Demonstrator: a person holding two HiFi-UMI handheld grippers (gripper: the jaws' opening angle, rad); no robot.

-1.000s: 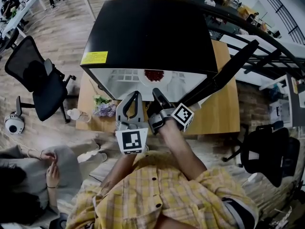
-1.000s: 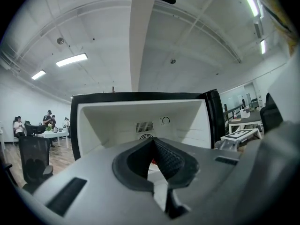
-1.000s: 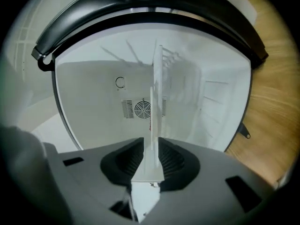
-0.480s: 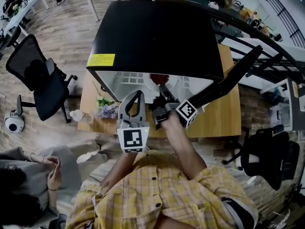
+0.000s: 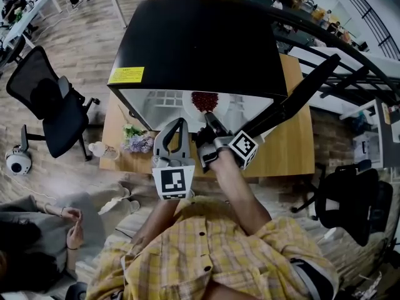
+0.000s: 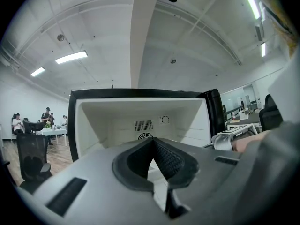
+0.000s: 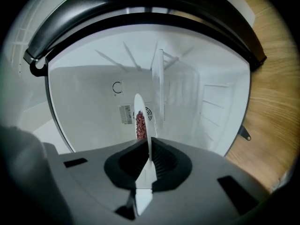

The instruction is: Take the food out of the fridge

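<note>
Food (image 5: 204, 100) sits on its plate (image 7: 138, 104) in the fridge (image 5: 200, 42), not yet out: my right hand-held gripper (image 7: 149, 149) is closing on the plate rim, left hand-held gripper (image 6: 151, 144) clenched empty.

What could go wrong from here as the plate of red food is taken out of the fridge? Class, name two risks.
1. The right claw is closing on only the thin rim of the plate. Gripped at one edge, the plate may tilt and spill the red food.
2. The left claw is shut and empty in front of the fridge, so nothing supports the plate's far side if the grip slips.
</note>
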